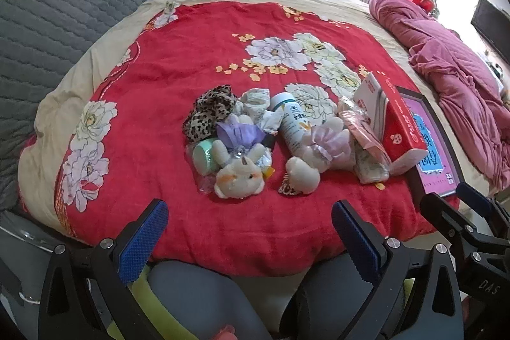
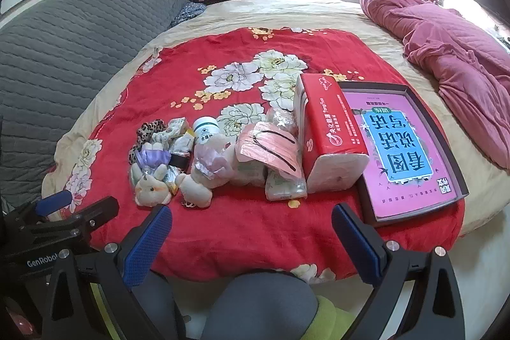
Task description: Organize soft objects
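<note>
A red blanket (image 1: 197,212) with white flowers covers the bed, a pink quilt (image 2: 452,53) heaped along its right side. At the blanket's right edge lies a dark tray (image 2: 452,145) with a pink book (image 2: 401,148) in it. A red tissue pack (image 2: 328,133) lies against the tray's left side. Left of the pack sits a huddle of small things: a pink pouch (image 2: 271,145), a white bottle (image 1: 291,123), a bear in pink (image 1: 315,155), a bear in purple (image 1: 239,161), a leopard scrunchie (image 1: 207,113), and what may be a green jar (image 1: 204,155) in plastic wrap. The left gripper (image 1: 250,241) and right gripper (image 2: 251,244) hang at the near edge, jaws wide apart, holding nothing.
</note>
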Demonstrator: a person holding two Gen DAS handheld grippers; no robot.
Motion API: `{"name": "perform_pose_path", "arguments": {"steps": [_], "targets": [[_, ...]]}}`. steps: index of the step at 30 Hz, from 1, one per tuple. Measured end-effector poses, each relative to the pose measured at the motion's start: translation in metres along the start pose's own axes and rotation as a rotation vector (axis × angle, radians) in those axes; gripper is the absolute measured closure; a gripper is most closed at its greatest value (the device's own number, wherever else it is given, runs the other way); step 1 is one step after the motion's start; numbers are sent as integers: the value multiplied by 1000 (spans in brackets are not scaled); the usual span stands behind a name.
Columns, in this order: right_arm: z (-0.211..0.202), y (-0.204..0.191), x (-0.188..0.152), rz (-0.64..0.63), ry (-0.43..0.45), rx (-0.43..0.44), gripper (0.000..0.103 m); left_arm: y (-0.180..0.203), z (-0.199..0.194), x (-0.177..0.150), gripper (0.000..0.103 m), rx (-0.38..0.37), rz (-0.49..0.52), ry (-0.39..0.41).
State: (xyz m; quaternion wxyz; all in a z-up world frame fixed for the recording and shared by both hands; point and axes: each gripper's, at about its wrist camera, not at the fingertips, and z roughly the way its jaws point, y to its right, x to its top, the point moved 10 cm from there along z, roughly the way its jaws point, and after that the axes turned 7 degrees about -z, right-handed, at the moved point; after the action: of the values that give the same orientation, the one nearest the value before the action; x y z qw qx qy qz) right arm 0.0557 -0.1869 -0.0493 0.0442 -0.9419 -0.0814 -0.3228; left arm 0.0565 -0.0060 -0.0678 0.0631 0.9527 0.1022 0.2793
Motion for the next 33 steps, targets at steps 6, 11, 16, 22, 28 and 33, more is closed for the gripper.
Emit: {"name": "perform_pose_path", "arguments": {"steps": [6,11,16,22,28,33], "targets": [[11,1,-1,-4,-18,-8,2,-15,16,6,0,-33,-70,-23],[26,2,1,-28,-32,-19,2,-22,43,14,1,-21,-98,-64],[46,8,9,-89,-46,-51,3,-14,78,18,6,12,-65,-110],[72,10,19,-202,-75,-95,6,-16,112,12,18,45,-82,-183],[82,-10,24,-338,-70,-97,12,-18,126,12,28,31,-113,-209],[87,2,37,-289,-69,-87,12,-19,132,13,33,48,-115,-212]]}}
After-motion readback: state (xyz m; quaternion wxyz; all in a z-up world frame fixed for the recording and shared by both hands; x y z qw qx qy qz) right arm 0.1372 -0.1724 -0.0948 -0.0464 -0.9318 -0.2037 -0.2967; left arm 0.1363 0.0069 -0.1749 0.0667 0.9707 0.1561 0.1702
